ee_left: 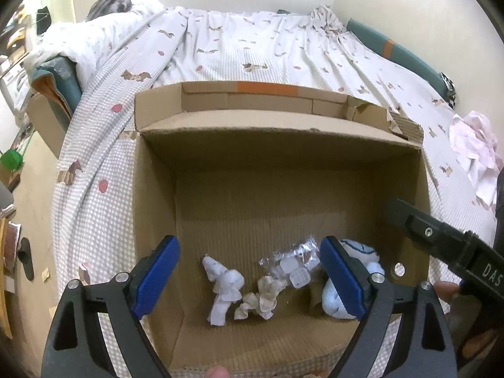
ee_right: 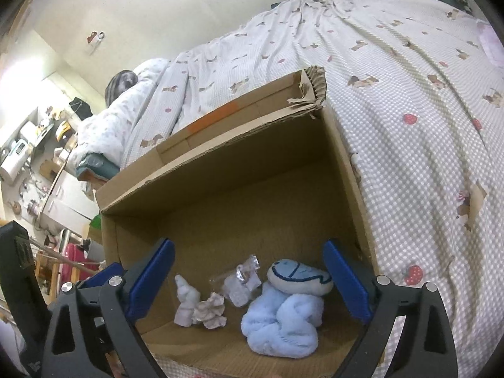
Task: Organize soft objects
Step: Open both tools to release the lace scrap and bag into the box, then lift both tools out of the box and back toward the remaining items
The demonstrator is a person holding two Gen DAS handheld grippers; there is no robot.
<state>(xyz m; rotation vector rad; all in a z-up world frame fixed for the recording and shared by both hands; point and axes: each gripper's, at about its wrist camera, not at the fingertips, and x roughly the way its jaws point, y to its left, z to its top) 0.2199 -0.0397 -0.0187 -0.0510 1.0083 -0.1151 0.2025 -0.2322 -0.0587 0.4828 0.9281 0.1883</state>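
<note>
An open cardboard box sits on the bed, and on its floor lie a light blue plush toy, a small white cloth figure, a crumpled cream piece and a clear plastic packet. The left gripper and the right gripper both hang above the box with jaws spread wide, gripping nothing.

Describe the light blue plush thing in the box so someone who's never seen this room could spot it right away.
On the bed with the checked, dog-print cover sits an open cardboard box. On its floor, right of the small white scraps, lies the light blue plush: the biggest item there, fluffy and bunched, topped by a white pad stitched in dark blue.
</note>
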